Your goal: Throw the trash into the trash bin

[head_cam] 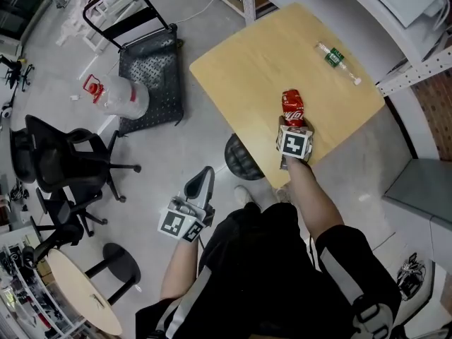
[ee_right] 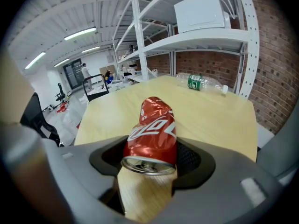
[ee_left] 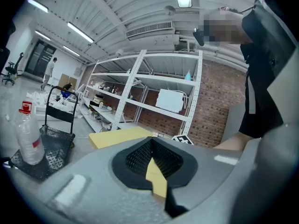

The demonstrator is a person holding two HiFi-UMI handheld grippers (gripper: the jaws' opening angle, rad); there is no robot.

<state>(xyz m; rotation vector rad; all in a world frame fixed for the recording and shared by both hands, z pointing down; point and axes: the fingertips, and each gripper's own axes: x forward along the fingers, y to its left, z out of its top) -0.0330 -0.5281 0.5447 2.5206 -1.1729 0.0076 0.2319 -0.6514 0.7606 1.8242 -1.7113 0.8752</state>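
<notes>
1. The left tongs (head_cam: 200, 188) (ee_left: 151, 158) are closed and empty, held off the surface (head_cam: 240, 69) beside the person's leg.
2. A black round bin (head_cam: 242, 158), probably the trash bin, stands on the floor under the surface's near edge. Its contents cannot be made out.
3. The right tongs (head_cam: 291, 122) (ee_right: 150, 150) are closed partway onto a crushed red cola can (head_cam: 292, 104) (ee_right: 152, 129), which lies by the near corner. The grasp looks made; lifting and dropping it remain.
4. A green-labelled plastic bottle (head_cam: 337, 57) (ee_right: 202, 82) lies untouched near the far right edge and is yet to be binned.
</notes>
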